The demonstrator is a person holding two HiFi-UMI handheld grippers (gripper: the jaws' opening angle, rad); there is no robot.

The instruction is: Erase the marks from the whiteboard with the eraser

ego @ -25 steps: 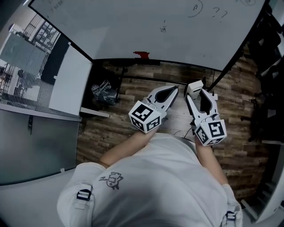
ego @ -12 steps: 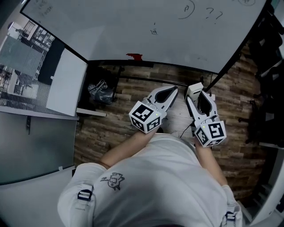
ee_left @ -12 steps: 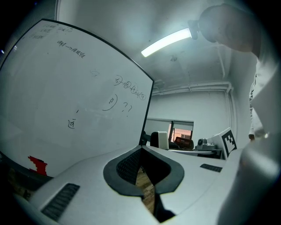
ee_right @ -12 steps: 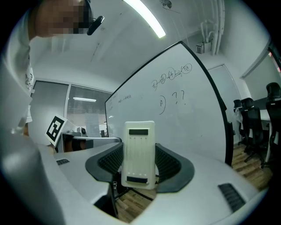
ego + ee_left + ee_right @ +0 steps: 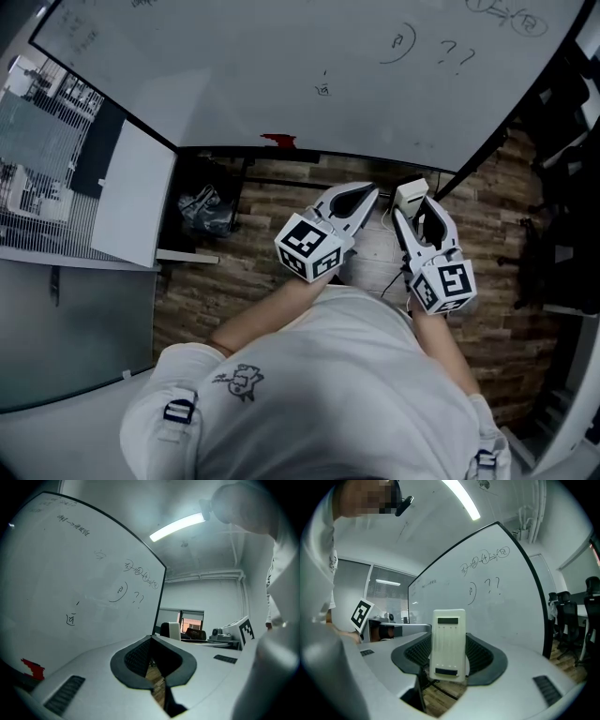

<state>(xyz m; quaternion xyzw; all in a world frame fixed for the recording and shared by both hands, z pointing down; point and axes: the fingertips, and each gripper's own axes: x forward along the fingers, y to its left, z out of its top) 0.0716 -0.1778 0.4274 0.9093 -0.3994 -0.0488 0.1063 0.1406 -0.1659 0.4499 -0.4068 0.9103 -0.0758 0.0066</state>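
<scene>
A: Nearest in, head view: left gripper point(image 5: 367, 190) and right gripper point(image 5: 412, 202) sit side by side over the wood floor point(image 5: 281, 202), both pointing at the board.
B: Jaws?
A: Left gripper view: the tips meet, with nothing between them. Only the hollow between the pads shows dark. Right gripper view: the jaws are narrowly apart and clamped on the eraser point(image 5: 449, 641). It's a cream block, upright, with its top end past the tips.
B: Does the head view confirm?
A: It only shows a pale block at the right tips. The grip itself reads only in the gripper view.
B: Any label on the eraser?
A: Two dark slots, no print I can read.
B: Board?
A: The whiteboard point(image 5: 262, 66) is beyond the grippers, and the eraser isn't touching it. There's a red scrap point(image 5: 277, 141) at the board's lower edge. Head and left gripper views show it; the right gripper view doesn't.
B: Marks?
A: Going low to high: a small squiggle point(image 5: 322, 89), a curve with a sign inside it point(image 5: 401, 42), and "??" point(image 5: 455, 52). At the top there's a chain of circled signs point(image 5: 485, 557), clearest in the right gripper view. The faint line further along is unreadable.
</scene>
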